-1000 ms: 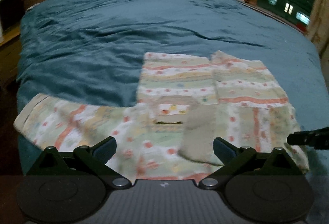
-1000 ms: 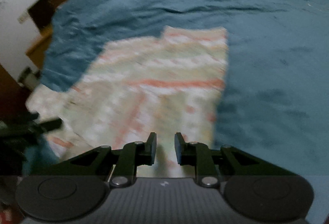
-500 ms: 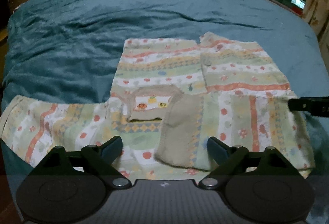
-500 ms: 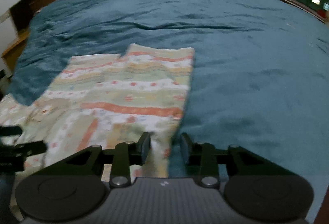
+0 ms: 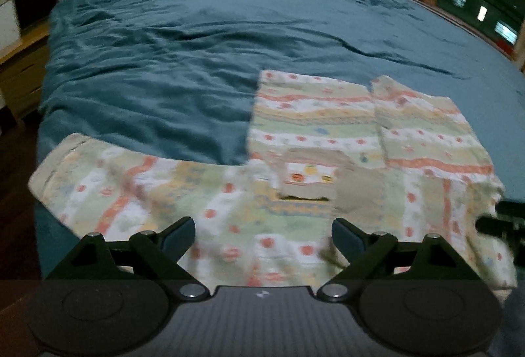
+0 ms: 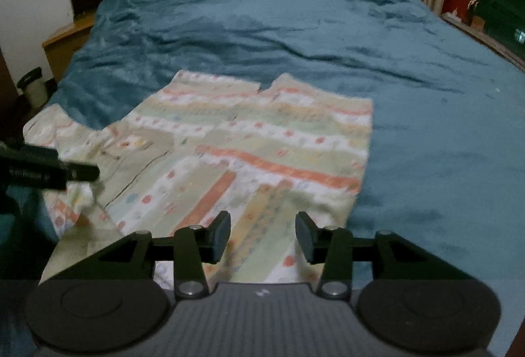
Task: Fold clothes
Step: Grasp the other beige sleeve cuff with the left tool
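You are holding both grippers over a patterned shirt (image 5: 315, 140) spread on the bed (image 5: 197, 45), and the main risk, as I judge it, is a lopsided fold: the left sleeve (image 5: 108, 186) is lying stretched out toward the bed's near edge while the right side is already turned in, so a grab at the wrong layer is likely to drag the folded part loose. The blur in both views is also hiding the seams, so you may be pinching more than one layer without seeing it. The blanket is slippery-looking and wrinkled; it could be bunching under the cloth as you pull.

Your left gripper (image 5: 262, 230) is hovering with its jaws spread wide and holding nothing; the shirt's collar area is lying just beyond and between them. Your right gripper (image 6: 262, 230) is standing open too, somewhat narrower, gripping nothing, with the shirt's near right hem lying just ahead of and under its jaws
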The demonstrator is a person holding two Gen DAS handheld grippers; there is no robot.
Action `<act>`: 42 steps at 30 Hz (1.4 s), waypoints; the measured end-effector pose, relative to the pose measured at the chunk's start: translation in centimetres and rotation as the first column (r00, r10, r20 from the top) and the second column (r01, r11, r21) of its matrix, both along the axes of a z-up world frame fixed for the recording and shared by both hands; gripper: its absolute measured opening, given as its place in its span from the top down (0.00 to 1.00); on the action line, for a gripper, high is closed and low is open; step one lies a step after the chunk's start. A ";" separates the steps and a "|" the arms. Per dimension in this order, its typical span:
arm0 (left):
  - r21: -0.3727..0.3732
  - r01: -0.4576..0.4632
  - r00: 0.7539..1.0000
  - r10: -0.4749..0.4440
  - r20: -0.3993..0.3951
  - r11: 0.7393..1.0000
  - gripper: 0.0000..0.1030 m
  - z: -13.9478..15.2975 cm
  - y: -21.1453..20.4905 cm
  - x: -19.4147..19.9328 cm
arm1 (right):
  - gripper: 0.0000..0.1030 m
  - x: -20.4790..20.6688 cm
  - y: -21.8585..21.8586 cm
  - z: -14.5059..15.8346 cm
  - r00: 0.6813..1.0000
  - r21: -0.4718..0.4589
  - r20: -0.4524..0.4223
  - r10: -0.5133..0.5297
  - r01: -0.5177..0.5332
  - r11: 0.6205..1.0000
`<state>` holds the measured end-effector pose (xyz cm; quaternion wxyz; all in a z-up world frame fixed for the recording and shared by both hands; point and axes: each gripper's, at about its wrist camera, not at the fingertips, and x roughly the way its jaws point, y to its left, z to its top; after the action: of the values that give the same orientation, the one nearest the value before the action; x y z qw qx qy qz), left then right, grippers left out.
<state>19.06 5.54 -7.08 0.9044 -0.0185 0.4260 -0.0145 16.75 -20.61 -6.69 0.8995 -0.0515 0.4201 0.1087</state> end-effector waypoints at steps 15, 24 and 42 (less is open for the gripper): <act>0.012 -0.485 0.874 0.484 0.029 0.875 0.12 -1.1 15.1 1.9 | 0.53 0.3 1.1 -0.7 1.000 -0.021 -0.030 0.003 -0.004 1.000; -0.110 -0.590 0.805 0.593 -0.014 0.800 0.14 -2.2 20.5 1.8 | 0.53 0.8 1.7 -0.9 0.999 -0.026 -0.035 0.016 -0.017 1.000; -0.269 -0.486 0.850 0.521 0.076 0.832 0.95 1.3 17.7 0.4 | 0.53 0.7 1.5 -0.5 1.000 -0.011 -0.024 0.010 -0.011 1.000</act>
<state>19.50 23.20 -5.76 0.8958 -0.2380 0.3338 0.1718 17.47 -19.13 -7.16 0.8935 -0.0572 0.4312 0.1118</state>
